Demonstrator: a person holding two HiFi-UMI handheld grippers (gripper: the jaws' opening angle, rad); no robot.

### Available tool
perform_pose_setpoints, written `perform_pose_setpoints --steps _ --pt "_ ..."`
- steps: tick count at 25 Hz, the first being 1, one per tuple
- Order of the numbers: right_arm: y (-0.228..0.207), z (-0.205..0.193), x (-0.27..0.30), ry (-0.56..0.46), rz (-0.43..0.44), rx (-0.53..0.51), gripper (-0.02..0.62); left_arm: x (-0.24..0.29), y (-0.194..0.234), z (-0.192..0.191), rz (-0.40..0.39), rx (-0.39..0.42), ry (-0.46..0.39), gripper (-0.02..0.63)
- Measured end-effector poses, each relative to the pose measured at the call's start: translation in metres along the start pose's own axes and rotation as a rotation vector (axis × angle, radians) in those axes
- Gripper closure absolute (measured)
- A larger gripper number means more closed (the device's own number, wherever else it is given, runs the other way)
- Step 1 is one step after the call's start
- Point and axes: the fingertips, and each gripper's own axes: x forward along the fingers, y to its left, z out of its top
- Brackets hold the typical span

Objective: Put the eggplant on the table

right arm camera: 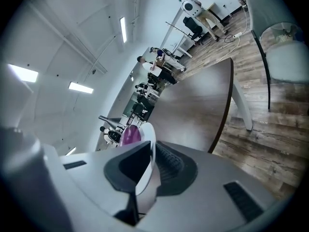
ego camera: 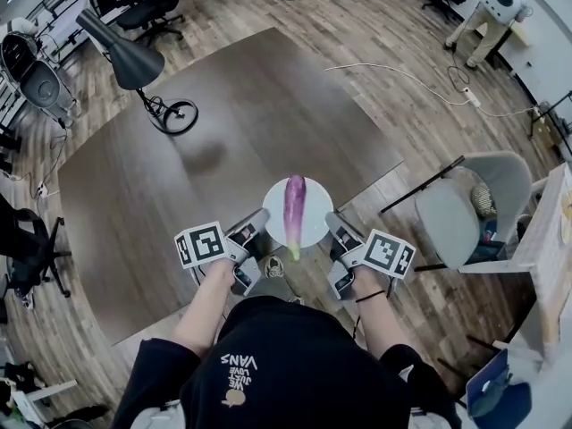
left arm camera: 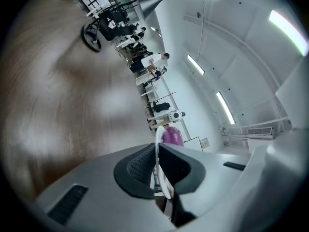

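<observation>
A purple eggplant (ego camera: 294,211) lies lengthwise on a white plate (ego camera: 315,224), its pale stem end over the near rim. The plate hangs at the near edge of the dark brown table (ego camera: 214,150). My left gripper (ego camera: 261,217) is shut on the plate's left rim and my right gripper (ego camera: 332,221) is shut on its right rim. In the left gripper view the thin plate (left arm camera: 158,149) edge runs between the black pads, with the eggplant (left arm camera: 172,136) showing beyond. The right gripper view shows the plate (right arm camera: 146,173) clamped the same way and the eggplant (right arm camera: 130,135) behind it.
A black desk lamp (ego camera: 134,65) stands on the table at the far left. A grey chair (ego camera: 469,208) sits to the right of the table, with a cable on the wood floor behind it. Office chairs and people stand at the far side of the room.
</observation>
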Motion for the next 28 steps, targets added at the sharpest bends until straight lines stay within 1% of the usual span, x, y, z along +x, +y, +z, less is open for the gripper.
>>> perform_pose_setpoints --steps 3,8,13,16,19,22,24,28 --pt "-0.001 0.012 0.012 -0.019 0.0 0.001 0.563 0.013 0.003 0.015 -0.011 0.01 0.016 0.578" --pt "-0.001 0.053 0.051 -0.039 -0.023 -0.003 0.563 0.049 0.006 0.063 -0.023 0.009 0.04 0.578" --pt "-0.003 0.072 0.077 -0.049 -0.035 -0.006 0.563 0.067 0.016 0.089 -0.03 0.014 0.05 0.578" --pt "-0.004 0.083 0.091 -0.041 -0.036 -0.008 0.563 0.076 0.019 0.102 -0.035 -0.008 0.034 0.578" --pt "-0.016 0.095 0.098 -0.017 -0.041 -0.003 0.563 0.09 0.024 0.103 -0.024 -0.026 0.024 0.578" --pt "-0.027 0.111 0.11 0.017 -0.033 -0.003 0.563 0.108 0.027 0.113 -0.004 -0.012 0.001 0.578" --pt "-0.031 0.124 0.12 0.04 -0.027 -0.005 0.563 0.119 0.027 0.122 0.007 -0.009 -0.019 0.578" --pt "-0.041 0.159 0.142 0.086 -0.014 -0.032 0.563 0.149 0.03 0.139 0.023 -0.036 -0.064 0.578"
